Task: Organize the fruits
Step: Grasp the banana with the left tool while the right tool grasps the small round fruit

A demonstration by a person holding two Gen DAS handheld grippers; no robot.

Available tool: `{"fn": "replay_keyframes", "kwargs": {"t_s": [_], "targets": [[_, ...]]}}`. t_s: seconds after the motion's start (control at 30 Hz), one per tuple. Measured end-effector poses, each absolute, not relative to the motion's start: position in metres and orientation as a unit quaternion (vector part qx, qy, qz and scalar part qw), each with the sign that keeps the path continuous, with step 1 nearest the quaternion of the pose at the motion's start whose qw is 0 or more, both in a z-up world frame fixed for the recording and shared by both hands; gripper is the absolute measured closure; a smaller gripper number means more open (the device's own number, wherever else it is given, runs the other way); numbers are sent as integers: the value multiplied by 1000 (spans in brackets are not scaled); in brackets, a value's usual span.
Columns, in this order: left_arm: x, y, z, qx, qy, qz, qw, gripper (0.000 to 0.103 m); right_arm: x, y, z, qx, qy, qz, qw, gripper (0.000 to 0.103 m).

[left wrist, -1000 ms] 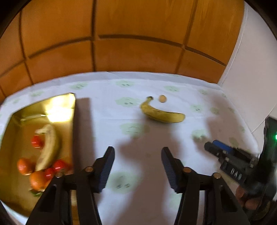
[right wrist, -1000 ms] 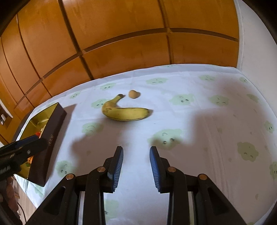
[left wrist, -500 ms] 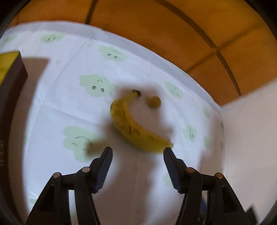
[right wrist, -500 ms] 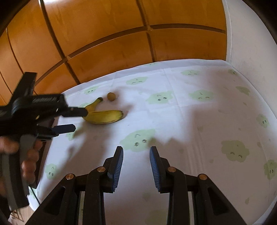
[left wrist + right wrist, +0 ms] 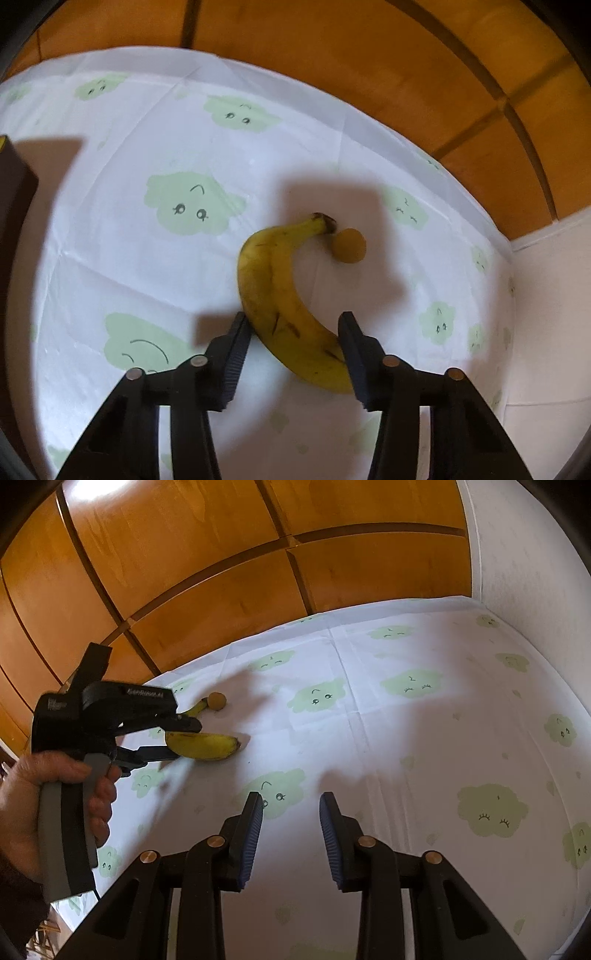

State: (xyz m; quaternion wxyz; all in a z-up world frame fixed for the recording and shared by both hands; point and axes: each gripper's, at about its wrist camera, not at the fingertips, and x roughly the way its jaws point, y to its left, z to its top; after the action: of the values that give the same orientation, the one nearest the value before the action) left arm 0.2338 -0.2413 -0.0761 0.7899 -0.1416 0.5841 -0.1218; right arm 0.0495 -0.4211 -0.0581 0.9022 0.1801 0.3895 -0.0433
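Observation:
A yellow banana (image 5: 280, 302) lies on the white cloth with green cloud faces, and a small round tan fruit (image 5: 349, 245) sits just off its stem. My left gripper (image 5: 293, 325) points down over the banana's lower half. Its jaws are closing with the banana between them, and the pads stand right at its sides. The right wrist view shows the same banana (image 5: 207, 746) and small fruit (image 5: 217, 700) at the left, with the left gripper (image 5: 183, 740) straddling the banana and a hand (image 5: 55, 786) on its grip. My right gripper (image 5: 291, 801) hovers open over bare cloth with nothing between its fingers.
The dark corner of a box (image 5: 14, 184) shows at the left edge of the left wrist view. Orange wooden panels (image 5: 221, 572) stand behind the table and a white wall (image 5: 546, 295) bounds it on the right. The cloth (image 5: 406, 738) spreads wide to the right of the banana.
The left gripper swung from beside the gold-lined box over to the banana and came down around it. The right gripper drifted a little and its jaws kept the same gap.

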Motion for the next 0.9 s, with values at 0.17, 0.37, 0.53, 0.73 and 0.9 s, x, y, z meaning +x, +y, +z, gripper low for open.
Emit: {"fn": "replay_keyframes", "kwargs": {"t_s": [0.17,0.37,0.53,0.73,0.9], "targets": [[231,-225,-72,-146,575,-178,785,64,61,-426,-54,180,387,-38,903,71],[210,-187,-71,-150,581,-212,771,68,101,-410,-45,155,389,6,908,71],[198,-160,-72,-151,579,-207,774,88,149,-387,-49,141,401,52,904,71],[194,-153,-72,-127,569,-203,786,84,197,-368,-58,125,425,56,895,71],[186,-150,-64,-106,555,-217,796,71,221,-356,-62,113,431,65,893,71]]}}
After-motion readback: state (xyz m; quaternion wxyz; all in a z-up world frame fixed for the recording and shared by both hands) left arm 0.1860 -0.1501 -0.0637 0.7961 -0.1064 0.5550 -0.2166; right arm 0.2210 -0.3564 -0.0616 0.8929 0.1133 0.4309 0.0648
